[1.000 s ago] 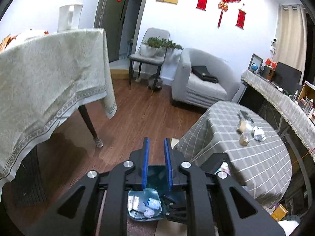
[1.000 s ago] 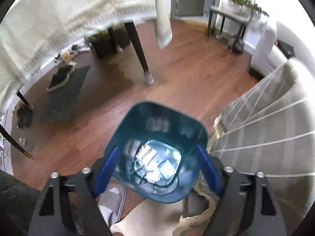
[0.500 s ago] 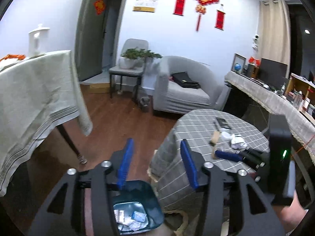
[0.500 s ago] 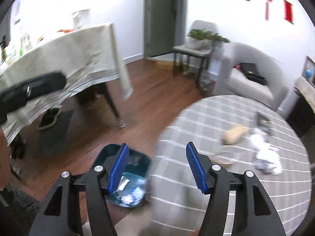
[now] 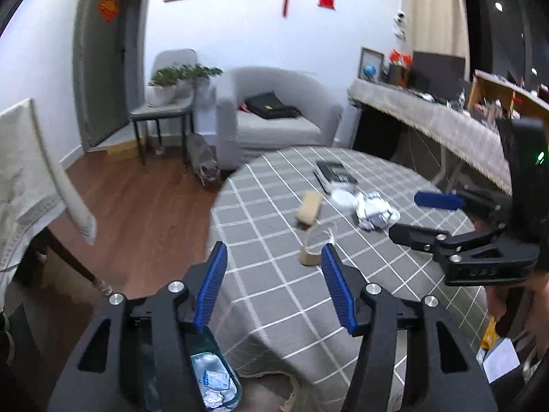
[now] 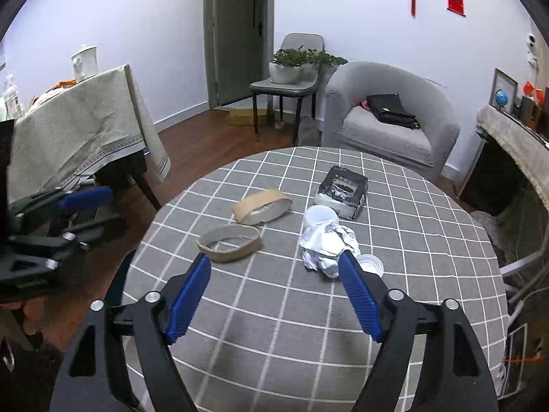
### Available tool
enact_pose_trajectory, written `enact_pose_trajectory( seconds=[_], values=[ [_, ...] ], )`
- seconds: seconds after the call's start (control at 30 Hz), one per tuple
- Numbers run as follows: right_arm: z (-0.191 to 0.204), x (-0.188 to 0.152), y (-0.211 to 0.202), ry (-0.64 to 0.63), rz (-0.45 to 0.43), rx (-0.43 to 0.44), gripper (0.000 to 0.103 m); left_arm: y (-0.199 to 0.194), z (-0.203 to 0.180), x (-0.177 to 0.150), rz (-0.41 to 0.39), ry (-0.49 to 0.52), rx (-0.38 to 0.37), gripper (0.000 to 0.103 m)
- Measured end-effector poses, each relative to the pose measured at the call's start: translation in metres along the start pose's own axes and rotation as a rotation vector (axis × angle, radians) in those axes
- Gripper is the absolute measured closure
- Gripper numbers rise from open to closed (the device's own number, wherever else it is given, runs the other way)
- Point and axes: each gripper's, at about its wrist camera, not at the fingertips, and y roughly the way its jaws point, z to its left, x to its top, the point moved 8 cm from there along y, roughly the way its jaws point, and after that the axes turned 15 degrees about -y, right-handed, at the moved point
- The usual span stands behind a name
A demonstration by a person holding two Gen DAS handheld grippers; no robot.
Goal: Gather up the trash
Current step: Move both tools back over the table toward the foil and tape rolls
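Left gripper (image 5: 272,283) stood spread wide and empty in its own view, held over the near edge of the round table (image 5: 274,312) with its grey checked cloth. Below its left finger I could see the blue bin (image 5: 214,382) on the floor, some wrappers already in it. On the cloth ahead lay a cardboard tape ring (image 5: 314,252), a second ring (image 5: 308,206) beyond it, and a crumpled paper wad (image 5: 375,211) further right, near the tip of the other gripper.

From the right wrist view, my right gripper (image 6: 274,269) was likewise wide apart and holding nothing, poised above the cloth. The nearer ring (image 6: 229,238) lay flat just ahead of its left finger; the crumpled wad (image 6: 327,245) sat just off the right finger, touching a white lid (image 6: 320,214), with a small dark box (image 6: 342,192) behind.

I judged the wad light and soft, likely to crush without slipping, so a pinch across its middle would do. The rings looked stiff but thin-walled; I would take one wall between the fingers rather than span the hoop.
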Motion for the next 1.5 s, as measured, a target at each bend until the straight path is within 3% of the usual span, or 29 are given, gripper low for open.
enact_pose_trajectory(
  seconds=[0.3,0.47,0.77,0.93,1.03,1.27,1.5],
  values=[
    [-0.018,-0.017,0.017,-0.007,0.038,-0.005,0.02,0.048,-0.021,-0.02,0.096,0.072,-0.03,0.037],
    [-0.03,-0.017,0.022,0.006,0.044,-0.002,0.02,0.069,-0.025,-0.014,0.131,0.032,-0.049,0.037],
    [-0.05,-0.021,0.033,0.034,0.073,0.004,0.02,0.093,-0.037,-0.021,0.228,0.022,-0.077,0.045],
    [-0.051,-0.023,0.043,0.032,0.091,0.02,0.02,0.1,-0.041,-0.021,0.222,0.04,-0.048,0.046],
    [-0.052,-0.023,0.05,0.039,0.098,0.026,0.02,0.1,-0.037,-0.018,0.209,0.03,-0.04,0.06],
    [-0.05,-0.023,0.062,0.024,0.119,0.025,0.02,0.096,-0.033,-0.015,0.196,-0.034,-0.079,0.063],
    [-0.049,-0.019,0.074,0.03,0.131,0.0,0.031,0.076,-0.031,-0.01,0.166,-0.013,-0.09,0.063]
  ],
)
